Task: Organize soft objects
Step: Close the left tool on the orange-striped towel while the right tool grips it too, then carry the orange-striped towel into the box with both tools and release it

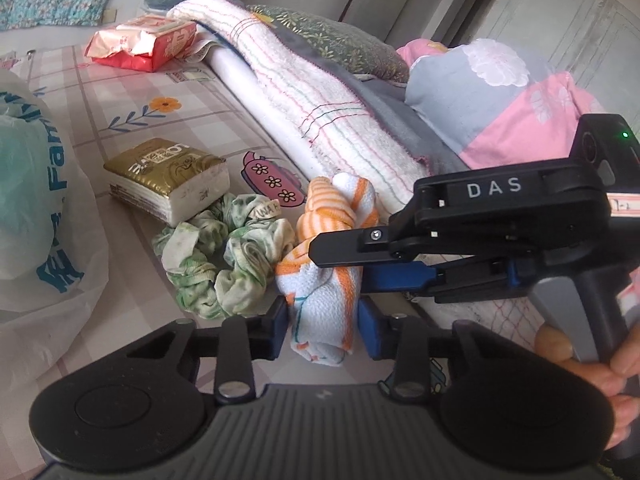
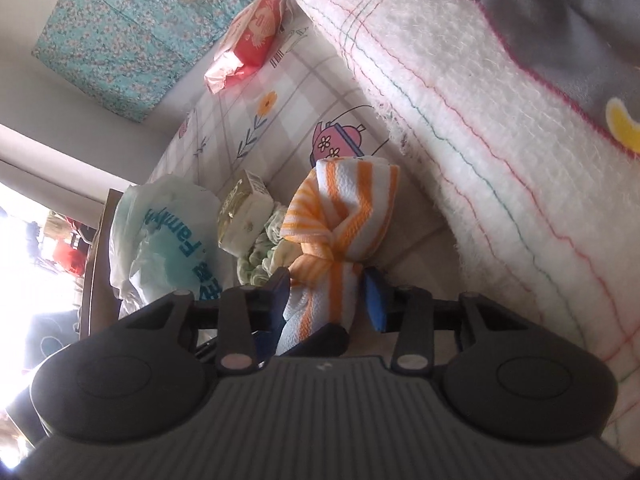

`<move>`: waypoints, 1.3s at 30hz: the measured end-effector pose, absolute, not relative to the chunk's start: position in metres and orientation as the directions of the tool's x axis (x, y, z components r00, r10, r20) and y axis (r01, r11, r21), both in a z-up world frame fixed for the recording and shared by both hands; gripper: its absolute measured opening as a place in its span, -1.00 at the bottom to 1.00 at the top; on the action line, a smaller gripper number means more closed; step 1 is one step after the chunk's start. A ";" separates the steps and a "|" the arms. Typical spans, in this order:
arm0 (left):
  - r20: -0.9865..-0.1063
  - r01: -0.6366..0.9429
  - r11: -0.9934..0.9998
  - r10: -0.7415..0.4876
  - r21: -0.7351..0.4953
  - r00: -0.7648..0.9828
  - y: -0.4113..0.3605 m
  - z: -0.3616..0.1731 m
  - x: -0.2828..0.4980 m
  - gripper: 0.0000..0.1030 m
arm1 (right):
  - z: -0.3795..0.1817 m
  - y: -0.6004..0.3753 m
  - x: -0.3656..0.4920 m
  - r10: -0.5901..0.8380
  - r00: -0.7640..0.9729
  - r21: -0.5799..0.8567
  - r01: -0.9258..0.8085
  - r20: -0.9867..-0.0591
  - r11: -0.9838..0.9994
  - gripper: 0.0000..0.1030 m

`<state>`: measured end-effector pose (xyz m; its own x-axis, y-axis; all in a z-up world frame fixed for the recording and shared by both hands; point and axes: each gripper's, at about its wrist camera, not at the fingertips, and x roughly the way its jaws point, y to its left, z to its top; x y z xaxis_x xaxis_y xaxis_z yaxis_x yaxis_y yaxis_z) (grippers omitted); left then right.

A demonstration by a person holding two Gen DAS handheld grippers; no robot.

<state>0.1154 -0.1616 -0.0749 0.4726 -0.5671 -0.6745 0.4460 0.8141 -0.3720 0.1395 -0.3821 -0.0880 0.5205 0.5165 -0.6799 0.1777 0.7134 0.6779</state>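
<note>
An orange-and-white striped cloth (image 1: pixel 316 304), twisted into a knot, lies on the checked flowered tablecloth (image 1: pixel 120 92). My left gripper (image 1: pixel 323 322) is shut on its near end, both blue pads pressed into the fabric. My right gripper (image 1: pixel 336 266) comes in from the right, its fingers either side of the cloth by the knot. In the right wrist view the cloth (image 2: pixel 344 200) sits between the right gripper (image 2: pixel 326 294) fingers, and a thin gap shows at the right blue pad (image 2: pixel 376 298). A green-and-white scrunchie (image 1: pixel 224 256) lies just left of the cloth.
A gold tissue pack (image 1: pixel 168 180) sits behind the scrunchie, a white plastic bag (image 1: pixel 32 200) at far left, a red pack (image 1: pixel 144 42) at the back. A folded white towel (image 1: pixel 320 100) and pink-grey bedding (image 1: pixel 500 112) are piled along the right.
</note>
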 end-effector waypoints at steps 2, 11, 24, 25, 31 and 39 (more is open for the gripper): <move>-0.661 0.462 0.807 -0.577 -0.368 0.481 -0.160 -0.070 0.111 -0.27 | -0.085 -0.382 0.136 0.512 0.534 0.680 0.176 -0.673 0.712 -0.30; -0.549 0.512 0.786 -0.612 -0.346 0.569 -0.142 -0.029 0.089 -0.27 | -0.039 -0.375 0.114 0.484 0.614 0.666 0.093 -0.624 0.740 -0.30; -0.424 0.175 0.949 -0.276 -0.263 0.862 0.043 0.057 0.054 -0.27 | 0.068 -0.185 0.173 0.708 0.508 0.588 -0.406 -0.491 0.700 -0.30; -0.433 0.126 0.958 -0.231 -0.258 0.871 0.060 0.061 0.049 -0.27 | 0.072 -0.163 0.177 0.731 0.477 0.584 -0.444 -0.488 0.679 -0.30; -0.536 -0.160 0.954 -0.002 -0.254 0.844 0.149 0.063 0.019 -0.27 | 0.078 -0.021 0.199 0.834 0.210 0.623 -0.579 -0.510 0.526 -0.30; -0.660 -0.374 0.886 0.110 -0.274 0.743 0.209 0.045 0.002 -0.19 | 0.035 0.112 0.212 0.808 -0.118 0.731 -0.515 -0.577 0.447 -0.33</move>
<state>0.0017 0.2089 0.0452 0.7429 0.1097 -0.6604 -0.3745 0.8858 -0.2741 0.2121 0.1118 0.0350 -0.1178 0.8081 -0.5771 -0.5151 0.4471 0.7313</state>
